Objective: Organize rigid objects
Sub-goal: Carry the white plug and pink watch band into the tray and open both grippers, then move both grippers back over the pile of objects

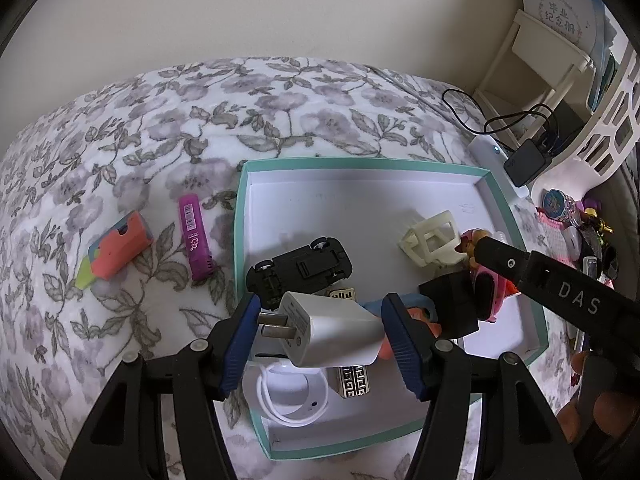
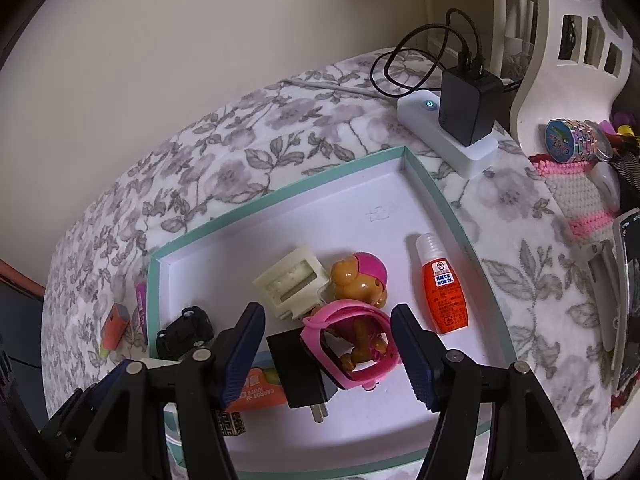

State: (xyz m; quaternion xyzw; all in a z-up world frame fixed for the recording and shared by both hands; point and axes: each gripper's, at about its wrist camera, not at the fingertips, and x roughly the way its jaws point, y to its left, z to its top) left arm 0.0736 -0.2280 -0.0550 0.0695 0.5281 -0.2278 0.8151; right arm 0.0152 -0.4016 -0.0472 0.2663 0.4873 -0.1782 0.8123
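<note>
Level, left hand-held gripper over tray

Home bedroom, by the look of it. Soft quilted cover printed with grey-purple flowers and leaves against a plain cream wall. White power strip with black charger plugged in. Pink-and-cream crocheted mat alongside; white lattice plastic basket at edge.

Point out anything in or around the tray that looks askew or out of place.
The black toy car lies upside down in the tray, wheels up. The magenta stick and the orange-and-green piece still lie outside on the floral cover.
</note>
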